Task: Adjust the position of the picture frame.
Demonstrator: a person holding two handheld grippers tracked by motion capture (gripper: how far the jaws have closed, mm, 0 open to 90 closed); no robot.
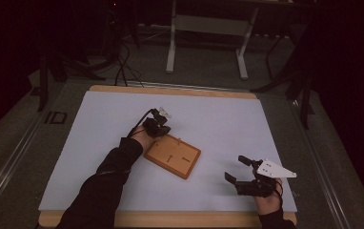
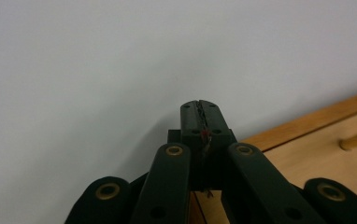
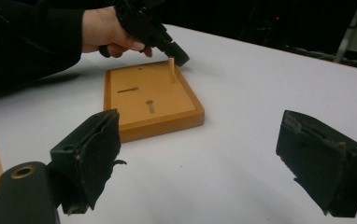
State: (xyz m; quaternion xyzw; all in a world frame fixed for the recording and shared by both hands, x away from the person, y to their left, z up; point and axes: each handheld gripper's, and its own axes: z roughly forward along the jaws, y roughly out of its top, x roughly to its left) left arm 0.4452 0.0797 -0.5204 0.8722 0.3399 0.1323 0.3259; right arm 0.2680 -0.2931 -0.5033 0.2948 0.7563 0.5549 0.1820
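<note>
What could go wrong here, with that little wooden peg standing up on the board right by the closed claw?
1. The left gripper, jaws shut, sits right beside the upright peg; a sideways nudge could tip it or knock it over.
2. The wooden board lies loose on the white table cover, so a push from that gripper might slide it.
3. The right gripper rests open, apart from the board, so nothing steadies the board.

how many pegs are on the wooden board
3: one standing upright at the far edge by the left hand-held gripper, two lying flat mid-board. The hand may hide more.
</note>
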